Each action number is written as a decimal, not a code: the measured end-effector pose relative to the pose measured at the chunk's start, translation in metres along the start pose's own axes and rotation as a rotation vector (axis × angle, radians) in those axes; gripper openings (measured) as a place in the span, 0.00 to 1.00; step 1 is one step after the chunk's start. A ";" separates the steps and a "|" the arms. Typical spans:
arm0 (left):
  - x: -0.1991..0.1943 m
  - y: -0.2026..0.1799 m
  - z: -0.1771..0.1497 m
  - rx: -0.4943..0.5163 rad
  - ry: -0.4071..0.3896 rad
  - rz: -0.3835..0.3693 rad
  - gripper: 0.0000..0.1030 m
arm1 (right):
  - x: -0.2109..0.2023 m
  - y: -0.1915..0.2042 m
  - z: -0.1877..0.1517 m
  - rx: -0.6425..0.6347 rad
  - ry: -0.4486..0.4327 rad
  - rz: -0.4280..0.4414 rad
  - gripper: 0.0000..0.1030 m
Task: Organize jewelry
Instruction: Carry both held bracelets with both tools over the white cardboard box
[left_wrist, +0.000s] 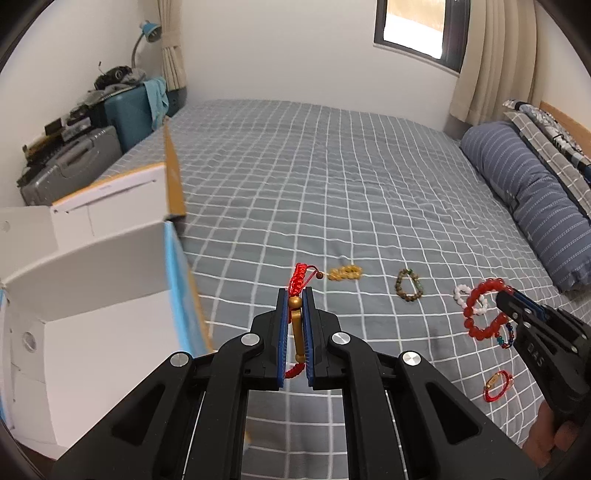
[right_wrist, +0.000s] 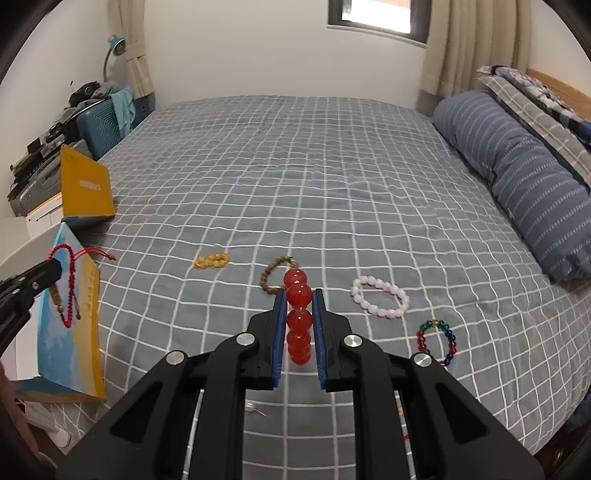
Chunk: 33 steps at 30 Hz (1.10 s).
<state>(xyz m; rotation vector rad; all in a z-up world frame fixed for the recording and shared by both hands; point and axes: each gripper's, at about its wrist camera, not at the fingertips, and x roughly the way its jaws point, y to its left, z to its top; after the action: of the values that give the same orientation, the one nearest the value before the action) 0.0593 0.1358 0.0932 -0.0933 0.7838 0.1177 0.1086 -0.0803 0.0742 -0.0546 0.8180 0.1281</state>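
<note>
Left wrist view: the left gripper has its blue-padded fingers clamped on a red cord bracelet with a gold tube charm, the braided end sticking up past the tips and a loop of red cord hanging at the back of the pads. It hangs above the grey checked bed, just beside an open white box with blue and yellow sides at the left. Farther out on the bed lie a yellow bead bracelet and a brown bead bracelet. To the right, the right gripper carries a red bead bracelet that dangles in front of a white bead bracelet; a dark multicoloured strand peeks out under it, and a second red cord bracelet lies nearer the camera. A hand shows at the lower right edge.

Right wrist view: the fingers are pressed onto the large red beads, which run in a line between the pads. On the bed ahead sit the pale pink-white bracelet and a multicoloured bead bracelet. A tiny pale thing lies on the sheet below the gripper, perhaps a pin; it is too small to tell.
</note>
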 end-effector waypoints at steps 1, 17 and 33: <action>-0.003 0.003 0.001 -0.003 -0.002 -0.003 0.07 | 0.000 0.003 0.002 0.002 0.002 0.010 0.13; -0.044 0.099 0.014 -0.092 -0.066 0.078 0.07 | -0.029 0.112 0.038 -0.059 -0.062 0.113 0.13; -0.074 0.210 -0.015 -0.210 -0.058 0.236 0.07 | -0.061 0.256 0.037 -0.200 -0.104 0.283 0.13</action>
<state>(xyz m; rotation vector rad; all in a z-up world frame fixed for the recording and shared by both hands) -0.0326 0.3360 0.1270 -0.1952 0.7205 0.4246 0.0598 0.1718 0.1441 -0.1193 0.7034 0.4761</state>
